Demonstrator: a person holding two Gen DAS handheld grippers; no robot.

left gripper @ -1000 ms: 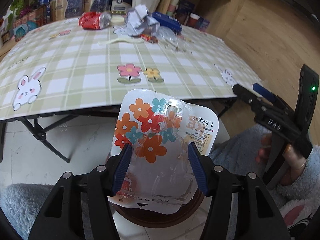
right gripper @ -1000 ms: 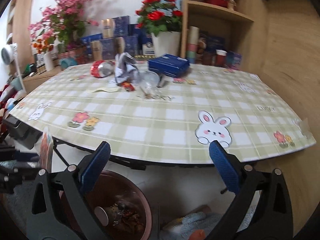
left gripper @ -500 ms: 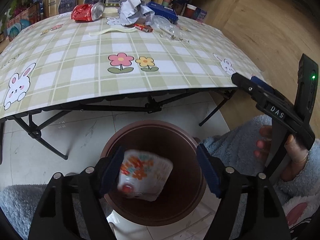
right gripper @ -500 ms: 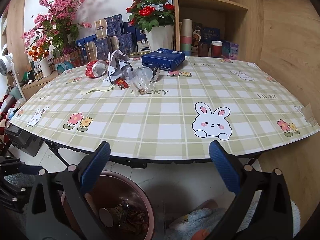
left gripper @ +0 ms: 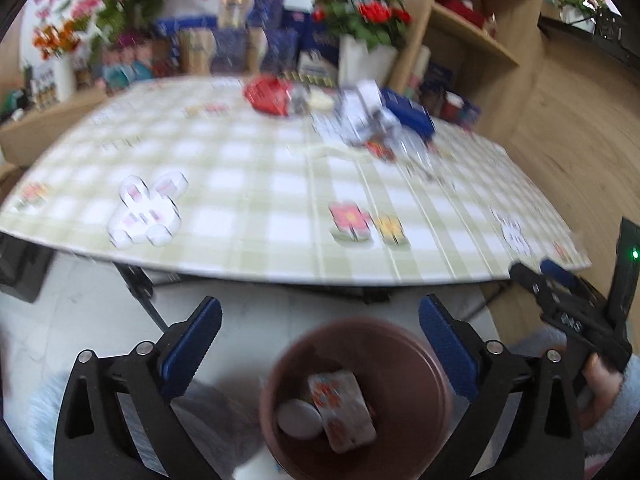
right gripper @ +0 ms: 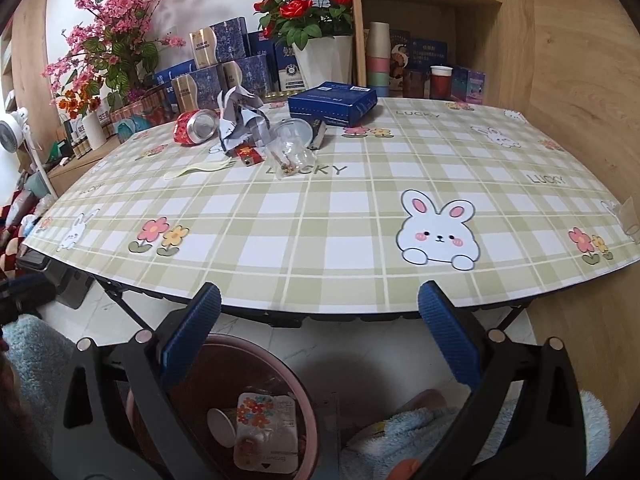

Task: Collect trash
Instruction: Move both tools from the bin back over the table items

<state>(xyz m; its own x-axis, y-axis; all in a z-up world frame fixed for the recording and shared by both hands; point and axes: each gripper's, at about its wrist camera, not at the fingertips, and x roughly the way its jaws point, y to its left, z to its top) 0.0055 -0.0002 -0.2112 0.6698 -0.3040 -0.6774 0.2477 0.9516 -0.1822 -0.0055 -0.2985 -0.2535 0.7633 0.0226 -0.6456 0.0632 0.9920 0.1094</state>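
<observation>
Brown plastic bin (left gripper: pixel 356 396) on the floor, near edge of the table (left gripper: pixel 256 200), holds a flowered blister pack (left gripper: pixel 342 412) and a white disc (left gripper: pixel 298 418); both lie flat on the bottom. The right view shows the same bin (right gripper: pixel 308 412) with the pack (right gripper: pixel 266 432) inside.

Left hand-held gripper (left gripper: pixel 320 344): jaws have just been opening, now wide apart, nothing between them; bin below. Right hand-held gripper (right gripper: pixel 320 336): released, empty, hanging off the near table edge.

Progress, judged: one pack binned, most trash still out. Left on the far side of the table, clustered together:
- crushed red can (right gripper: pixel 196 126), on its side
- crumpled paper (right gripper: pixel 240 120), just right of the can
- clear cup (right gripper: pixel 294 134) and a clear bag of scraps (right gripper: pixel 290 156)
- small red wrapper (right gripper: pixel 248 155)
- pale plastic fork (right gripper: pixel 196 168), nearest of the group

Blue box (right gripper: pixel 332 102) sits behind the cluster; cannot tell whether it counts as trash.

Surroundings: flower pots, boxes and shelves past the far edge. Nothing blocks the reach; the near half of the table is bare. Left view is motion-blurred.
</observation>
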